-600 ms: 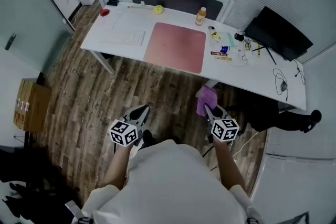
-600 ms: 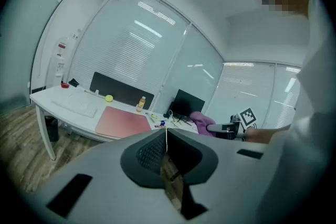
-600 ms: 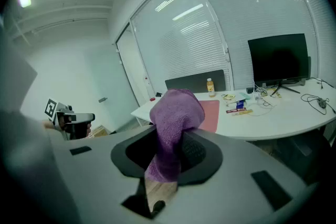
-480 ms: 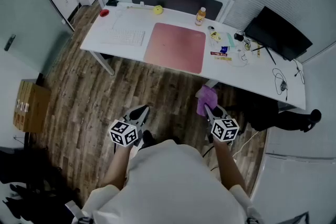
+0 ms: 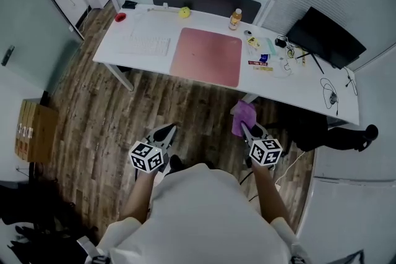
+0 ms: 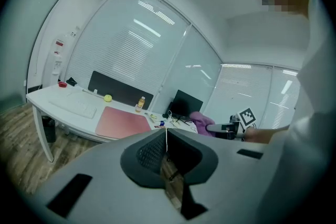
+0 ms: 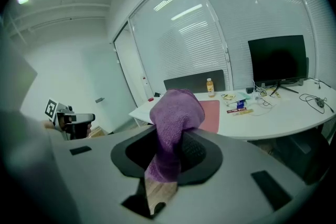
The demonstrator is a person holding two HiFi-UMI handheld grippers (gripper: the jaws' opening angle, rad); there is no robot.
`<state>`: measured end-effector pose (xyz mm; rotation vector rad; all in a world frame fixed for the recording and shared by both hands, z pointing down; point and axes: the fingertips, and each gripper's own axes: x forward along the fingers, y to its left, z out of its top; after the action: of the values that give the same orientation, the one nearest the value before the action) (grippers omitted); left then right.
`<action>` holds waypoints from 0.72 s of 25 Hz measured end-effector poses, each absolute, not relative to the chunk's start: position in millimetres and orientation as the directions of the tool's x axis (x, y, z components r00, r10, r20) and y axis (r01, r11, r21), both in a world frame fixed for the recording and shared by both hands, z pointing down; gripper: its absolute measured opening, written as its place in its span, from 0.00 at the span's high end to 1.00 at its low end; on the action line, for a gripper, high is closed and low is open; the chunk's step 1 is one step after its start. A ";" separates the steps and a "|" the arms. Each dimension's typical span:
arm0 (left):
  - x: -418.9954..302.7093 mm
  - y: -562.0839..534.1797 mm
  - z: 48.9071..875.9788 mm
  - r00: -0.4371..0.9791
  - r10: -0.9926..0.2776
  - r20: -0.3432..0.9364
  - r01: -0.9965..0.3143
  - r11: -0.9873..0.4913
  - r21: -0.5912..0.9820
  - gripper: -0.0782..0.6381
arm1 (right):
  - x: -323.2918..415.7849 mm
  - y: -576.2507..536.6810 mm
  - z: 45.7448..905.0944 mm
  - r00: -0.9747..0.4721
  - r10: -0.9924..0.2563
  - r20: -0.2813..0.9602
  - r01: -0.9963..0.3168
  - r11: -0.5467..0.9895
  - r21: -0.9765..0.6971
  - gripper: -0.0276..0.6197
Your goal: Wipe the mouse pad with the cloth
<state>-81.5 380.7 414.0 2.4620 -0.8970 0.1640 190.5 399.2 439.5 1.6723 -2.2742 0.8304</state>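
Nearest the person, over the wooden floor [image 5: 185,102], the left claw [image 5: 168,128] was closed on nothing, its jaws meeting in a thin line, apparently kept spare. To its right, the right claw [image 5: 245,128] was clamped on a purple cloth [image 5: 243,114], whose bunched top stood past the jaws, likely so a soft wad would meet the surface first. Well beyond both, the pink mouse pad [image 5: 206,55] lay flat mid-way along the white counter [image 5: 309,93], right of a keyboard [image 5: 144,43], not yet reached, so wiping had not begun.

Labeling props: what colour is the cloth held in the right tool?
Purple. The cloth shows best in the right gripper view.
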 end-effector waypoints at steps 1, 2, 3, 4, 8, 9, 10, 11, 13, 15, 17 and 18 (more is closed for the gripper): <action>-84.9 378.4 413.4 0.776 -0.566 0.278 -0.628 -0.653 0.424 0.86 | 187.4 397.9 439.7 -0.337 -0.814 0.473 -0.927 0.198 -0.319 0.78; -88.6 375.8 413.3 0.778 -0.564 0.277 -0.626 -0.654 0.425 0.86 | 184.4 396.2 440.1 -0.332 -0.815 0.476 -0.928 0.192 -0.318 0.78; -92.5 373.0 413.5 0.779 -0.562 0.277 -0.624 -0.655 0.426 0.86 | 181.5 394.1 440.6 -0.326 -0.815 0.478 -0.930 0.187 -0.316 0.78; -96.5 370.4 414.1 0.781 -0.559 0.277 -0.622 -0.657 0.426 0.86 | 178.5 392.1 441.2 -0.321 -0.816 0.481 -0.932 0.180 -0.316 0.78; -117.9 362.6 417.4 0.788 -0.551 0.276 -0.614 -0.662 0.430 0.86 | 162.4 385.2 443.6 -0.296 -0.822 0.487 -0.938 0.153 -0.312 0.78; -124.8 360.5 419.1 0.789 -0.548 0.277 -0.612 -0.663 0.431 0.86 | 156.8 383.3 443.9 -0.290 -0.824 0.487 -0.939 0.148 -0.309 0.78; -132.2 358.2 420.9 0.790 -0.546 0.279 -0.611 -0.664 0.431 0.86 | 150.5 381.4 444.2 -0.285 -0.825 0.488 -0.941 0.145 -0.305 0.78; -139.5 355.9 422.6 0.791 -0.543 0.281 -0.610 -0.665 0.431 0.86 | 144.2 379.6 444.5 -0.279 -0.826 0.489 -0.944 0.142 -0.299 0.78; -152.7 352.1 425.3 0.794 -0.537 0.285 -0.607 -0.667 0.432 0.86 | 133.4 377.0 445.1 -0.268 -0.829 0.491 -0.947 0.134 -0.291 0.78; -164.6 348.1 427.8 0.796 -0.531 0.289 -0.604 -0.671 0.431 0.86 | 125.3 374.9 446.2 -0.256 -0.832 0.492 -0.950 0.121 -0.289 0.78; -175.7 343.1 430.3 0.797 -0.529 0.292 -0.604 -0.673 0.427 0.86 | 117.7 372.9 447.1 -0.247 -0.835 0.492 -0.951 0.113 -0.287 0.78; -180.3 340.6 431.2 0.796 -0.530 0.293 -0.605 -0.673 0.426 0.86 | 114.4 372.2 447.5 -0.246 -0.835 0.493 -0.952 0.112 -0.285 0.78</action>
<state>-180.3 340.6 431.2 2.4718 -0.8430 0.1965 114.4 372.2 447.5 1.7833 -2.1755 0.8226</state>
